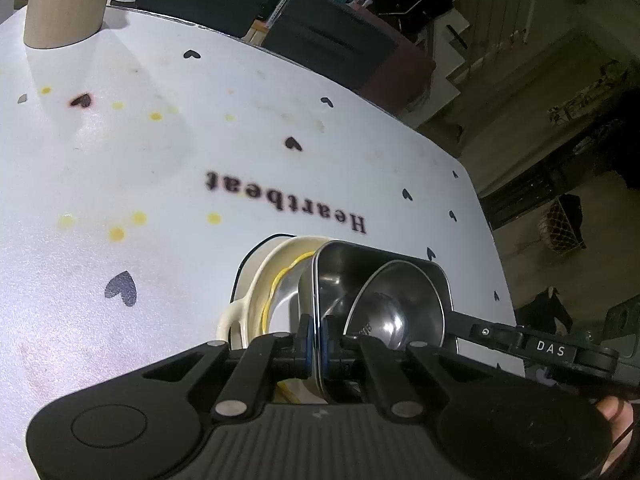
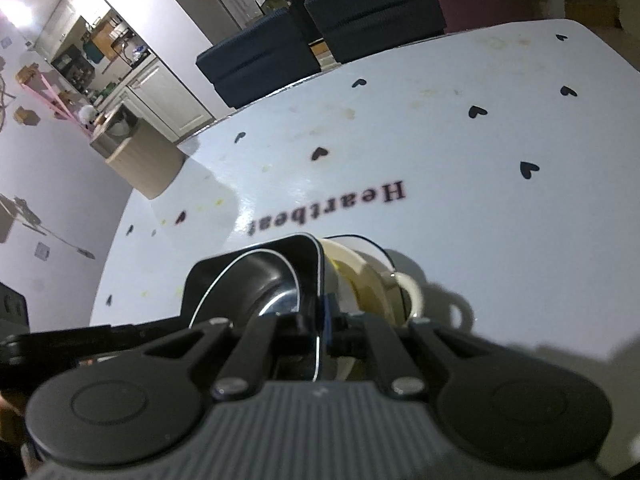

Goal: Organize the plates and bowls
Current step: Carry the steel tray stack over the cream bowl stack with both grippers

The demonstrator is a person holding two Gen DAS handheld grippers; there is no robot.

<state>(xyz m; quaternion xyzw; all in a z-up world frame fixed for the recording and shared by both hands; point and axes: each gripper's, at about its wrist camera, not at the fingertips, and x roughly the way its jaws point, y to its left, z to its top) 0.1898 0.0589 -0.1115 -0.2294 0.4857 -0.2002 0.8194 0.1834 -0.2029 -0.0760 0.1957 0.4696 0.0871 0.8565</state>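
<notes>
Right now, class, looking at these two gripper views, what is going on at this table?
A person is holding a square steel tray between two handheld grippers. The left gripper and the right gripper are each shut on an opposite rim of it. A round steel bowl sits inside the tray. Just below it is a cream dish with handles on the white heart-print table, so the steel set appears to be going onto that stack.

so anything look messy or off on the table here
Yes: the white table cover is dotted with yellow spots and a few reddish smudges, which look like dried spills rather than the printed black hearts. The stacked dishes show no damage.
</notes>
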